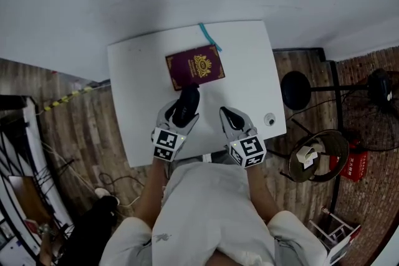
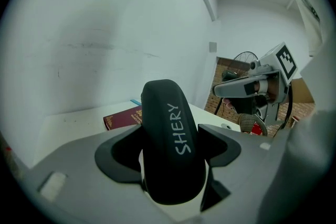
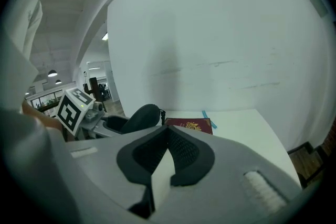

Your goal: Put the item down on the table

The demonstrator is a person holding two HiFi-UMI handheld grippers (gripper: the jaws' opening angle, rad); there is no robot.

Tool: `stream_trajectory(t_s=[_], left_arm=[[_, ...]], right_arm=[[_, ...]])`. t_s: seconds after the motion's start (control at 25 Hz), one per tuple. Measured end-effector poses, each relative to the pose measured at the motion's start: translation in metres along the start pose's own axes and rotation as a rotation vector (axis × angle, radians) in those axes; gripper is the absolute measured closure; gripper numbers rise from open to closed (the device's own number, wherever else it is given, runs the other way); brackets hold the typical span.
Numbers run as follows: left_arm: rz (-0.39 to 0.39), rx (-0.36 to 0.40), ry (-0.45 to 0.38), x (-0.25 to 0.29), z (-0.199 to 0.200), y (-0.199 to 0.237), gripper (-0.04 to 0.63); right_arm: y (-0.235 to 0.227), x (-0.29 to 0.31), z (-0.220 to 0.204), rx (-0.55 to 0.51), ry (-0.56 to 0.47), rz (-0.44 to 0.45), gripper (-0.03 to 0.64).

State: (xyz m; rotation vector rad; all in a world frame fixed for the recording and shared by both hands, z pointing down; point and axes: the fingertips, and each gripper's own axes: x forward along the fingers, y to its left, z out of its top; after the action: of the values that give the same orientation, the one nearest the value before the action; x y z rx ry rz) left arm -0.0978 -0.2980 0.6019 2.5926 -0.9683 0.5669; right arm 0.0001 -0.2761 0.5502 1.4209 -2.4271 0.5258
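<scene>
Grippers are sitting side by side over the white square table (image 1: 249, 59) in the head view. Your left gripper (image 1: 184, 110) is carrying a black oval hard case (image 1: 187, 101) just beside the near edge of a maroon book with a gold crest (image 1: 195, 66). Whether the case is touching the tabletop, I cannot tell. In the left gripper view, both jaws are pressing on that case. In the right gripper view, your right gripper (image 1: 229, 116) is closed and empty.
</scene>
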Motion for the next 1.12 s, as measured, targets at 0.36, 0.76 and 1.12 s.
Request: stream_trajectory(t_s=[0.36, 0.76, 1.12], left_arm=[[0.013, -0.008, 0.076, 0.024, -0.024, -0.004, 0.245], [0.026, -0.043, 0.175, 0.046, -0.057, -0.012, 0.244], [0.040, -0.069, 0.251, 0.063, -0.080, -0.009, 0.244]], right_arm=[[-0.017, 0.010, -0.025, 0.015, 0.064, 0.044, 0.614], [-0.031, 0.022, -0.052, 0.035, 0.130, 0.093, 0.612], [-0.041, 0.031, -0.065, 0.048, 0.168, 0.121, 0.612]])
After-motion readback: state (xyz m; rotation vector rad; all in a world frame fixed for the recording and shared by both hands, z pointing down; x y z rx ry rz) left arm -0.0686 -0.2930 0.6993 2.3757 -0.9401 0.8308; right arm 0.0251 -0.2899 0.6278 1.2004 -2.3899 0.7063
